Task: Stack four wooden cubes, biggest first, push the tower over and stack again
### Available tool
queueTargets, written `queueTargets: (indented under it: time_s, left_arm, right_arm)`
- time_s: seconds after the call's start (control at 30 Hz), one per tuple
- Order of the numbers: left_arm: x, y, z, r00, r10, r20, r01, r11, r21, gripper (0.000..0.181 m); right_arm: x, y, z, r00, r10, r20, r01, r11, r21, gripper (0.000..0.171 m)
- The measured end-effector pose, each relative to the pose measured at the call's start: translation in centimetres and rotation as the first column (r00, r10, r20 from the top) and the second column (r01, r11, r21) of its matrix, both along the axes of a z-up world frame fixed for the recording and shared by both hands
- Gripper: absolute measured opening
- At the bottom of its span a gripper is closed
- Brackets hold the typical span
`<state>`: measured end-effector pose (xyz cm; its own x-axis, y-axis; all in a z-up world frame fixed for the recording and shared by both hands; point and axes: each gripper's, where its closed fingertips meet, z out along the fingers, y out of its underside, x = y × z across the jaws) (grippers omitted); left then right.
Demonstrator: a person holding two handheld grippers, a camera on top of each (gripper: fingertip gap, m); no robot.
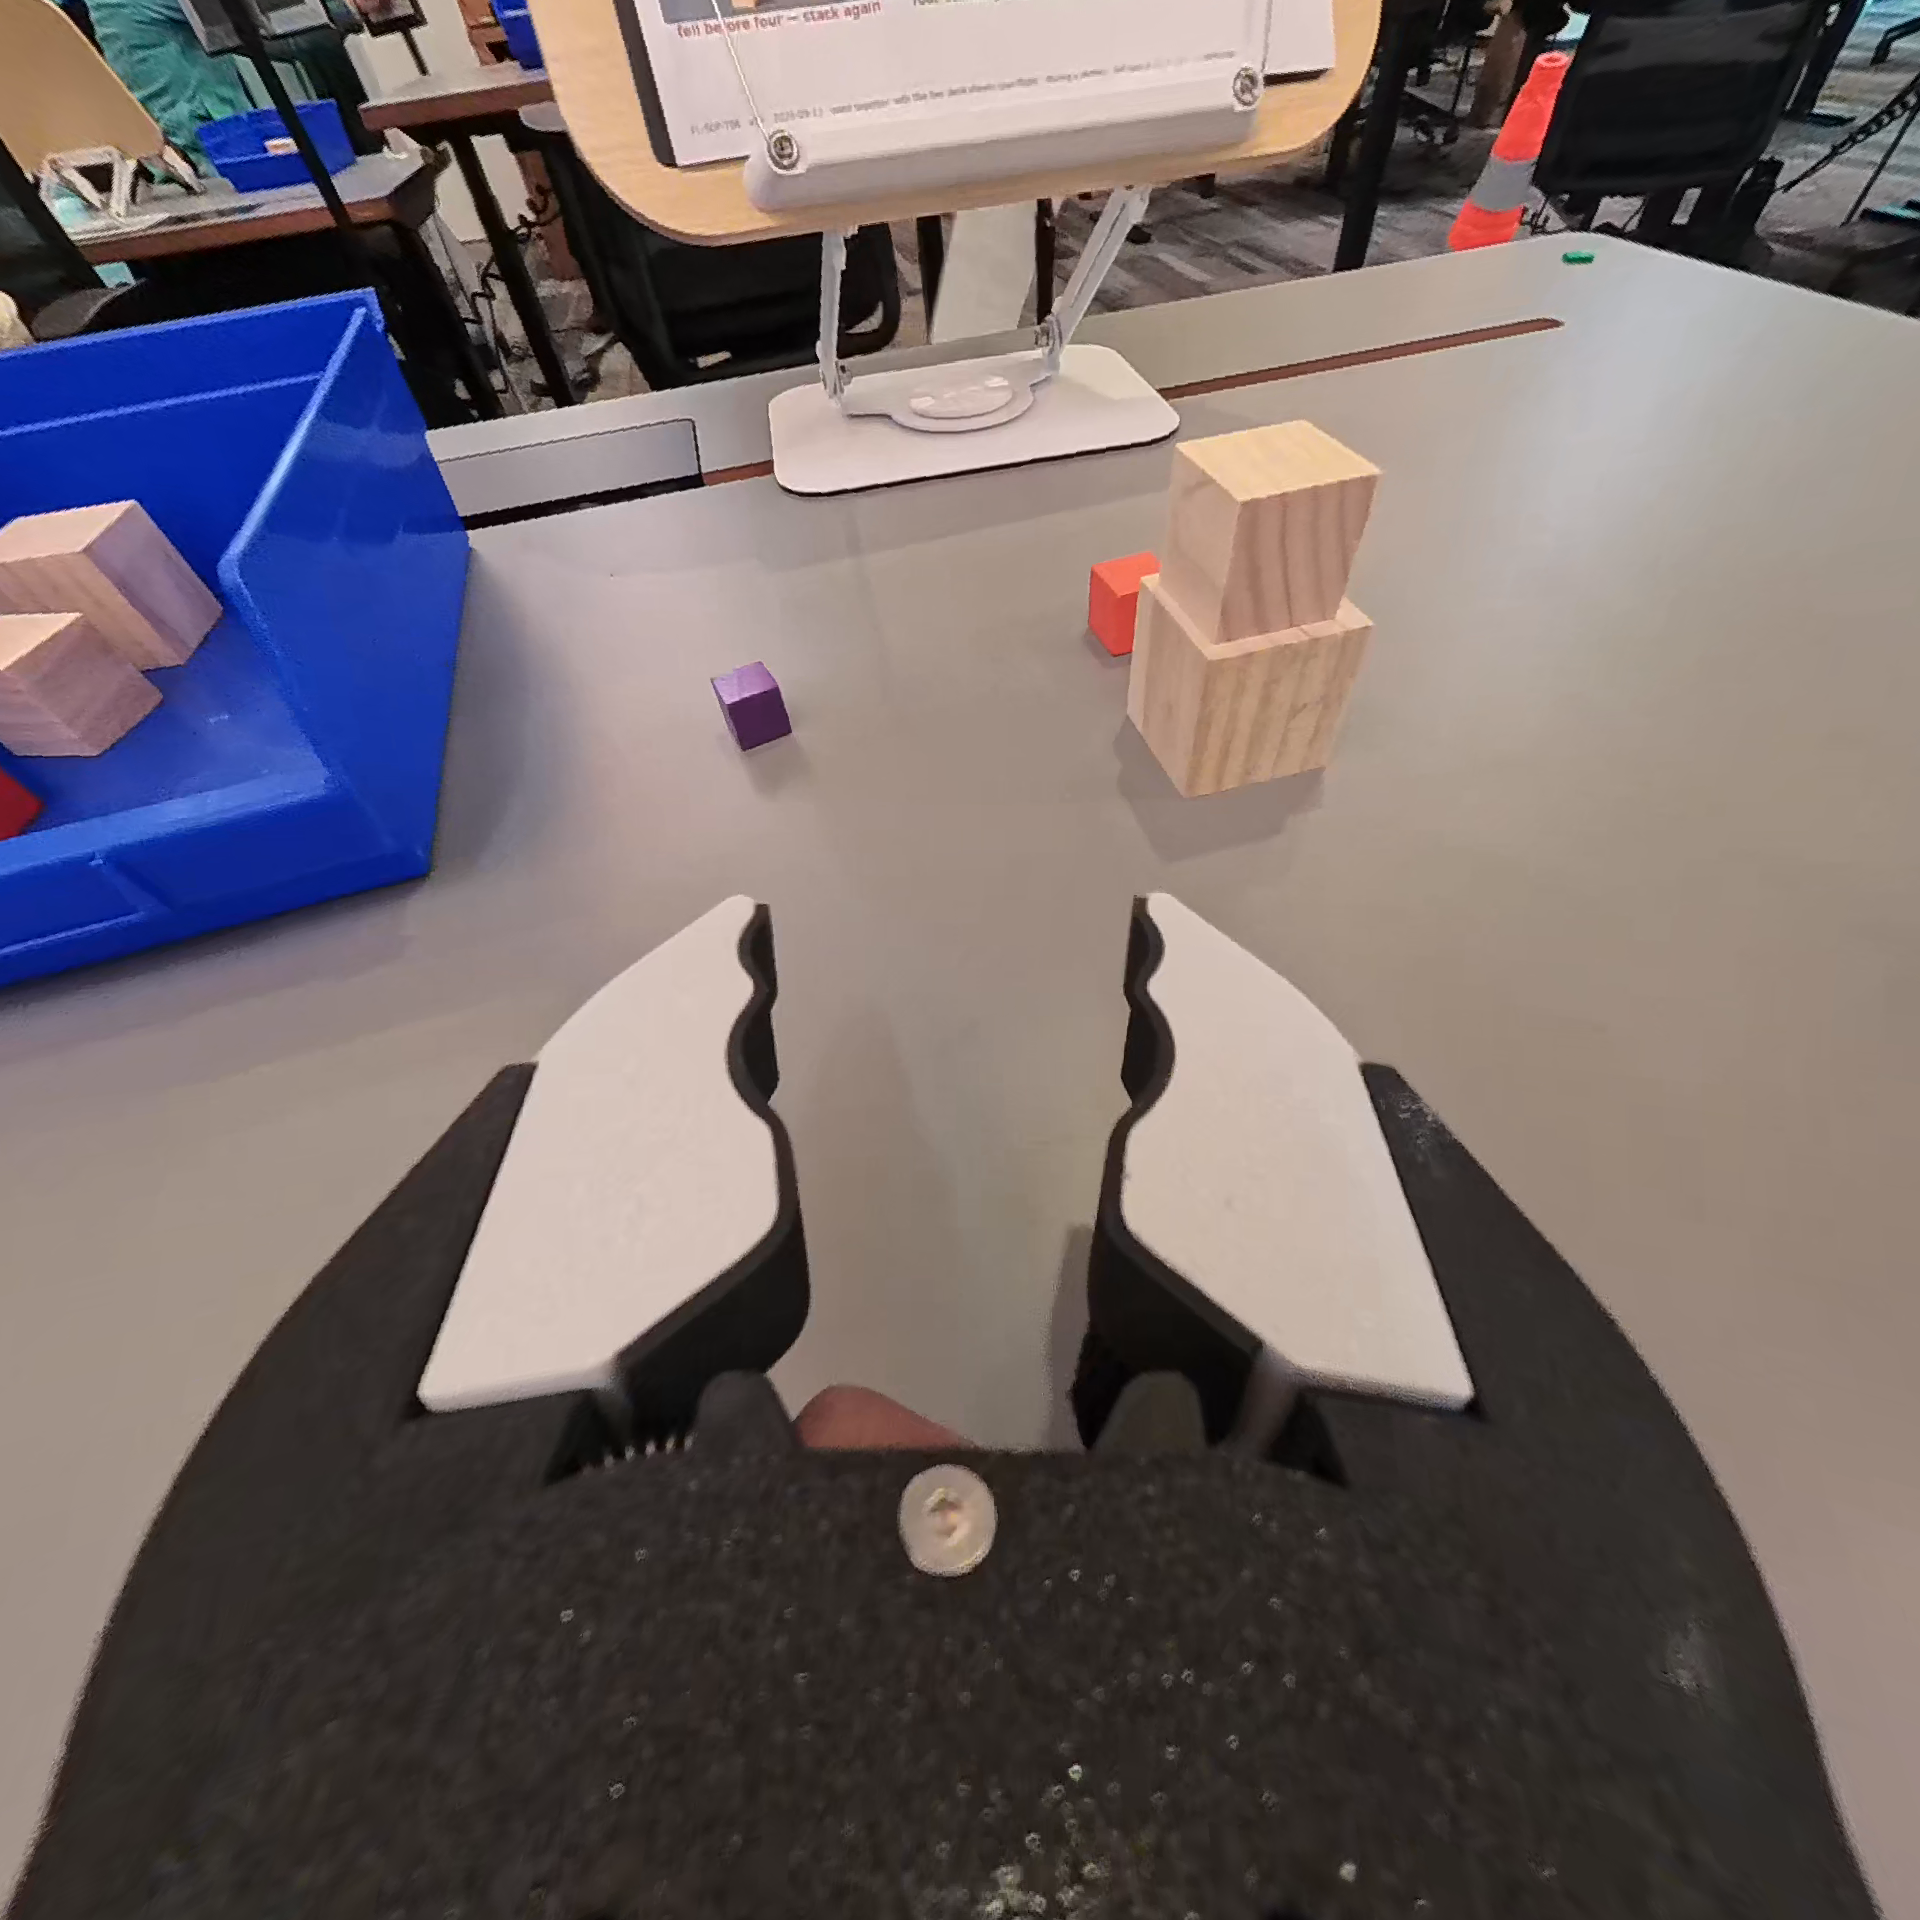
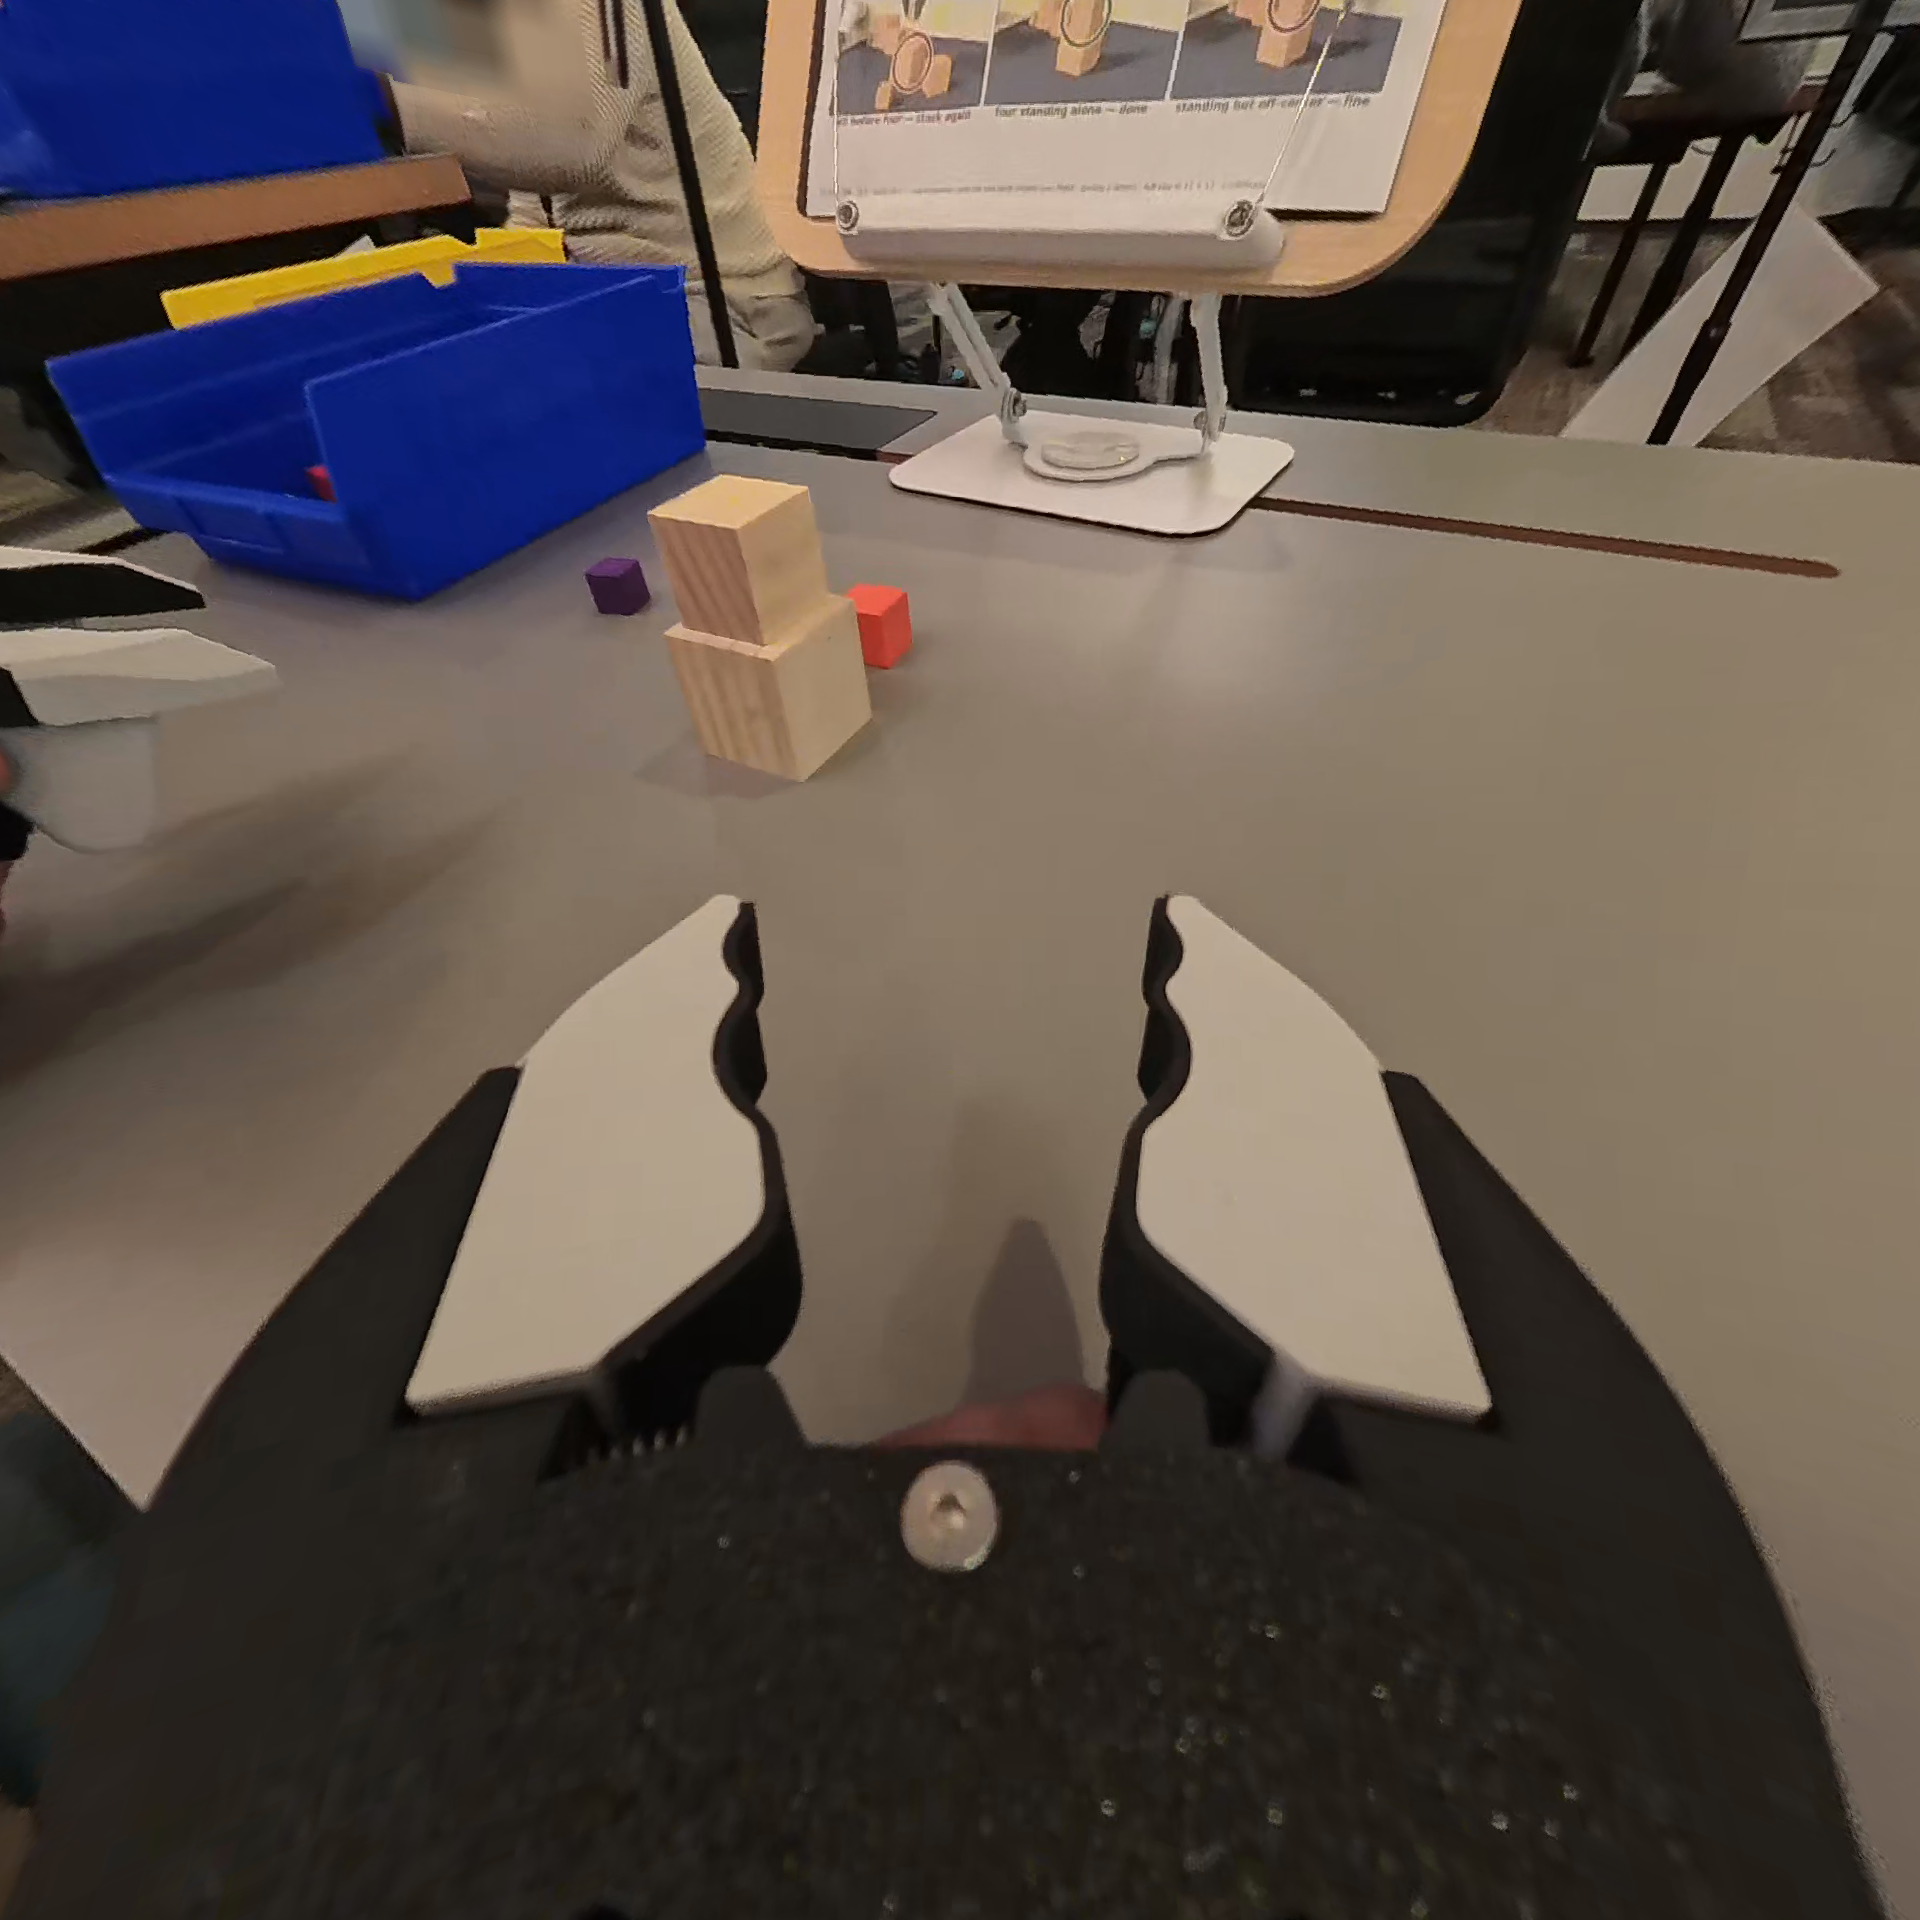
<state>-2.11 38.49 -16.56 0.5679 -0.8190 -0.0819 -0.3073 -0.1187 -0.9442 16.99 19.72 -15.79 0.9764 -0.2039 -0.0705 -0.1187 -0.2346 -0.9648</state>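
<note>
The left gripper (image 1: 949, 914) hung over bare grey table (image 1: 1558, 935) with its two fingers spread wide and nothing between them; the right gripper (image 2: 951, 914) was the same, fingers parted and empty above the tabletop. Ahead of both stood a two-block tower: a large wooden cube (image 1: 1242, 701) resting on the table and a smaller wooden cube (image 1: 1268, 530) set on top of it, turned a little off square from the one below. An orange cube (image 1: 1117, 603) sat on the table just beside the large cube, on its far side, partly hidden by the tower. A small purple cube (image 1: 751, 707) lay alone on the table, between the tower and a blue bin (image 1: 343, 665) that stood to the left. Inside that bin lay two more plain wooden blocks (image 1: 94, 613), touching each other, and a bit of something red at the edge of view. At the back of the table stood a white stand (image 1: 971, 416) carrying a wooden board with an instruction sheet.
</note>
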Motion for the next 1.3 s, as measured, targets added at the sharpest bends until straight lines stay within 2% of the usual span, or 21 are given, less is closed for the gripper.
queueTargets:
  time_s: [0.2,0.3,0.37,0.43,0.5,0.57,0.63,0.7,0.77,0.87,0.97,1.03,1.27,1.3]
  left_arm:
    - [0.8,0.5,-0.2,0.995,-0.075,-0.061,0.074,0.997,-0.02,0.063]
    - [2.6,2.7,1.9,0.975,-0.157,-0.158,0.159,0.987,-0.004,0.064]
    - [4.8,4.5,4.4,0.947,-0.225,-0.229,0.234,0.972,0.013,0.064]
    - [7.6,6.0,5.7,0.876,-0.324,-0.358,0.349,0.937,0.005,0.056]
    - [10.5,8.0,5.5,0.762,-0.375,-0.528,0.44,0.898,-0.001,0.057]
    - [13.2,9.6,3.9,0.604,-0.424,-0.674,0.541,0.84,-0.044,0.062]
    - [15.2,10.1,1.6,0.405,-0.485,-0.775,0.654,0.746,-0.125,0.062]
    - [16.8,9.8,-0.5,0.231,-0.543,-0.807,0.731,0.644,-0.225,0.054]
    - [19.0,9.7,-1.7,0.153,-0.56,-0.814,0.763,0.59,-0.263,0.052]
    - [20.3,8.0,-3.3,0.026,-0.641,-0.767,0.76,0.511,-0.402,0.052]
    - [19.9,6.6,-4.6,-0.081,-0.678,-0.731,0.75,0.441,-0.493,0.05]
    - [19.7,6.1,-4.9,-0.113,-0.695,-0.71,0.742,0.416,-0.526,0.048]
    - [20.0,6.5,-6.9,-0.109,-0.688,-0.717,0.723,0.441,-0.532,0.044]
    - [19.9,6.6,-7.4,-0.109,-0.682,-0.723,0.719,0.448,-0.531,0.032]
  right_arm:
    - [-0.2,0.3,-0.5,1.0,0.024,-0.011,-0.024,1.0,-0.017,0.07]
    - [-0.5,0.5,-0.7,0.999,0.036,0.001,-0.036,0.999,-0.029,0.07]
    - [-0.6,0.8,-0.8,0.999,0.046,0.007,-0.046,0.998,-0.039,0.07]
    - [-0.7,1.1,-0.9,0.998,0.062,0.0,-0.062,0.997,-0.044,0.07]
    - [-0.8,1.3,-0.9,0.997,0.072,-0.011,-0.073,0.997,-0.041,0.07]
    - [-0.8,1.5,-0.9,0.996,0.082,-0.019,-0.083,0.996,-0.039,0.07]
    - [-0.8,1.7,-0.9,0.996,0.089,-0.03,-0.091,0.995,-0.04,0.07]
    - [-0.8,1.8,-0.9,0.995,0.094,-0.041,-0.096,0.995,-0.036,0.07]
    - [-0.8,1.8,-0.9,0.994,0.098,-0.05,-0.099,0.995,-0.033,0.069]
    - [-0.7,1.8,-0.9,0.992,0.101,-0.072,-0.103,0.994,-0.025,0.069]
    - [-0.5,1.7,-0.9,0.989,0.106,-0.106,-0.108,0.994,-0.015,0.069]
    - [-0.4,1.6,-0.8,0.986,0.108,-0.127,-0.109,0.994,0.0,0.069]
    - [-0.2,1.6,-0.8,0.98,0.118,-0.161,-0.117,0.993,0.012,0.068]
    - [-0.3,1.6,-0.8,0.98,0.119,-0.159,-0.119,0.993,0.01,0.068]
